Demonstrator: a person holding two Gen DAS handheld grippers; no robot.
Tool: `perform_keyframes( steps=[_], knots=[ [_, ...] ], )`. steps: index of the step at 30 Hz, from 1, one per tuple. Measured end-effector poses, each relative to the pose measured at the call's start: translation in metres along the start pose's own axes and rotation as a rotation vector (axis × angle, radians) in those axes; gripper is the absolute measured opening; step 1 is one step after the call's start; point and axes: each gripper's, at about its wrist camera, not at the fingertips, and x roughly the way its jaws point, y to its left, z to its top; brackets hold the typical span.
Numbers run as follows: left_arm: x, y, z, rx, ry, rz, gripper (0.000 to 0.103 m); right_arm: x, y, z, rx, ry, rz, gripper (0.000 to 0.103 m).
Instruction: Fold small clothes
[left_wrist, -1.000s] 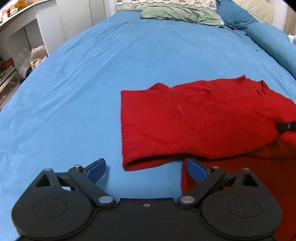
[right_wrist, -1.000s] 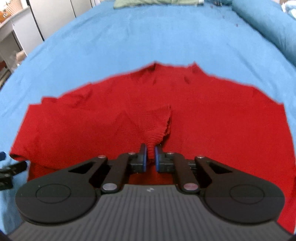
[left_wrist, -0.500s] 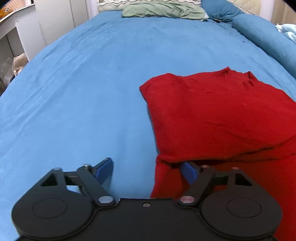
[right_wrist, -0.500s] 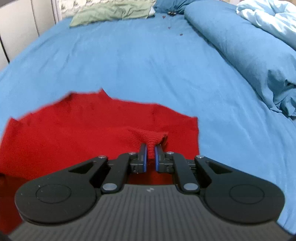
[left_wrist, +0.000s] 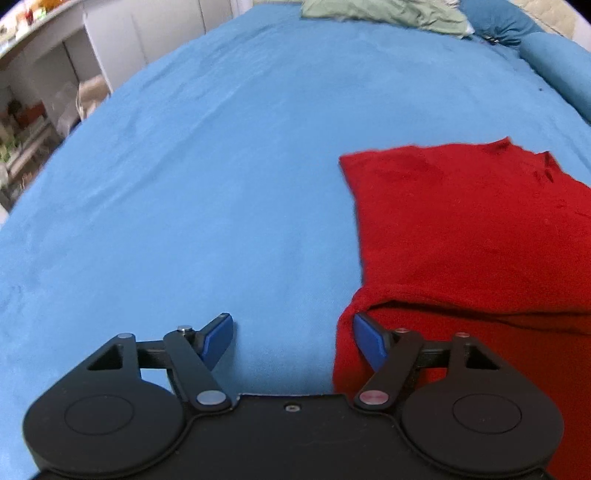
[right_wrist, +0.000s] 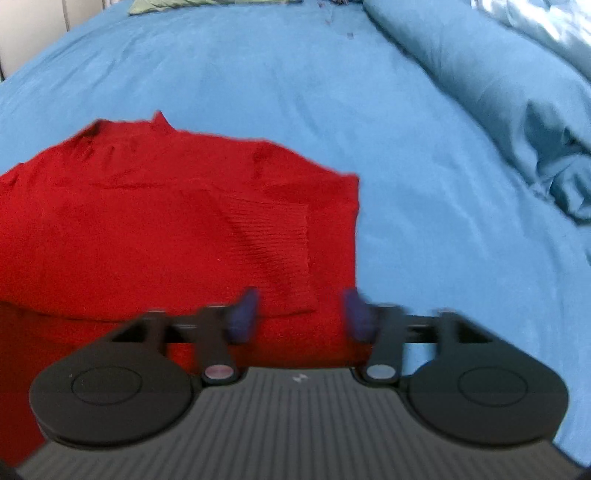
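Red sweater (left_wrist: 461, 229) lies folded on blue bed (left_wrist: 221, 184). Left claw (left_wrist: 291, 343) closing, left edge of sweater between pads, not pinched. Right claw (right_wrist: 301, 314) opening above ribbed cuff (right_wrist: 273, 247), gripping nothing.

- The garment (left_wrist: 472, 229) lies flat on the bed (left_wrist: 221, 184), right of the left gripper's view and left of the right gripper's.
- Its folded-over flap (right_wrist: 273, 240) rests on top, near the right edge.
- A duvet (right_wrist: 517, 92) lies along the bed's right side.
- Pillows (left_wrist: 388, 13) sit at the far end.
- Shelves (left_wrist: 29, 122) stand left of the bed.
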Motion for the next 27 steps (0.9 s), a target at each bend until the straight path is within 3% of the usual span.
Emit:
perform_keyframes(
  steps=[2, 4, 8, 12, 15, 18, 20, 23, 27],
  knots=[
    [-0.013, -0.009, 0.0, 0.058, -0.05, -0.024, 0.08, -0.014, 0.003, 0.0, -0.024, -0.061, 0.072, 0.1],
    [-0.026, -0.02, 0.001, 0.101, -0.101, -0.087, 0.082, -0.019, 0.008, 0.005, -0.047, -0.084, 0.147, 0.1],
    [-0.03, -0.048, 0.006, 0.136, -0.136, -0.169, 0.085, 0.005, 0.021, 0.015, -0.033, -0.036, 0.245, 0.1],
    [-0.019, -0.07, 0.014, 0.126, -0.139, -0.19, 0.085, 0.04, 0.015, 0.005, 0.036, 0.073, 0.238, 0.101],
    [-0.008, -0.078, 0.02, 0.104, -0.111, -0.2, 0.085, 0.029, 0.012, 0.014, 0.037, 0.042, 0.263, 0.101],
    [0.008, -0.081, 0.019, 0.099, -0.051, -0.178, 0.085, 0.023, 0.007, 0.03, 0.037, -0.054, 0.298, 0.102],
    [0.015, -0.08, 0.013, 0.07, -0.012, -0.171, 0.085, 0.04, 0.005, 0.041, 0.046, -0.045, 0.309, 0.102],
    [0.017, -0.073, 0.008, 0.033, -0.014, -0.186, 0.086, 0.079, 0.002, 0.048, 0.08, 0.014, 0.306, 0.102],
    [0.012, -0.076, 0.006, 0.039, -0.024, -0.168, 0.086, 0.085, -0.004, 0.054, 0.06, -0.017, 0.311, 0.103]
  ],
)
